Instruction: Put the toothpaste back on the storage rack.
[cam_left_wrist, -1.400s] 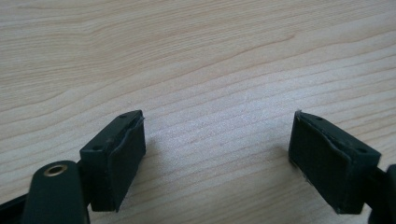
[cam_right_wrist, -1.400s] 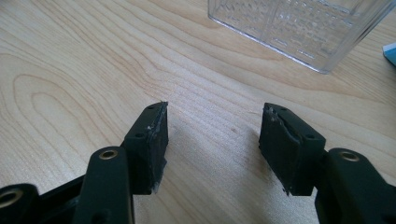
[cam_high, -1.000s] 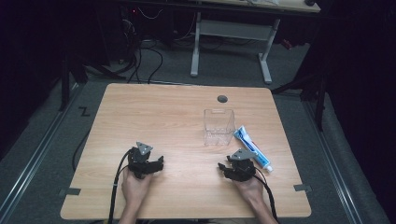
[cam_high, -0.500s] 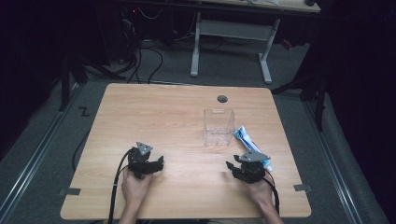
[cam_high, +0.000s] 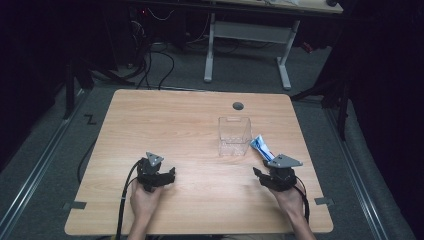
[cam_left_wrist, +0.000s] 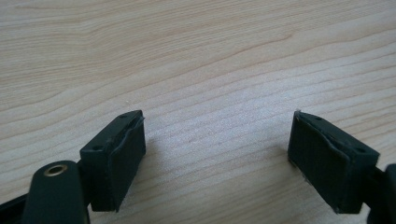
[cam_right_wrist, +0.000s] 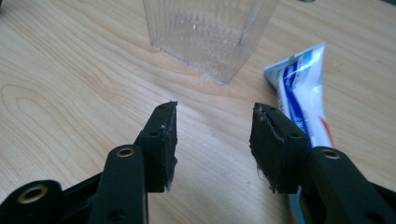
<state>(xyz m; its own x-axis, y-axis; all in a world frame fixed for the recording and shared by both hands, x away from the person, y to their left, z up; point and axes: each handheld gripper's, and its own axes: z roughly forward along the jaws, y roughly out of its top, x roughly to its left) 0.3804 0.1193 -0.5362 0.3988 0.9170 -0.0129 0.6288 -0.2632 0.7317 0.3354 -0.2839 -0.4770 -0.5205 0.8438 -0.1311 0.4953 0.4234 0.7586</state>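
**Right gripper repositioned beside the toothpaste tube**

Shifted toward the table's right edge and lifted off the wood since a second ago: right gripper (cam_high: 264, 175), now just behind the blue-and-white plastic toothpaste tube (cam_right_wrist: 303, 88). Jaws just opening again after a brief narrowing, standing apart with bare wood between them. Tube flat on the light wooden table (cam_high: 175, 120), just right of the clear ribbed plastic container (cam_high: 234, 135), unheld, lying beside the right-hand jaw rather than inside the gap. Likely a lining-up before a pickup; sideways correction needed to straddle the tube. Left gripper (cam_left_wrist: 215, 158) unmoved near the front left, jaws wide apart over bare wood, nothing between.
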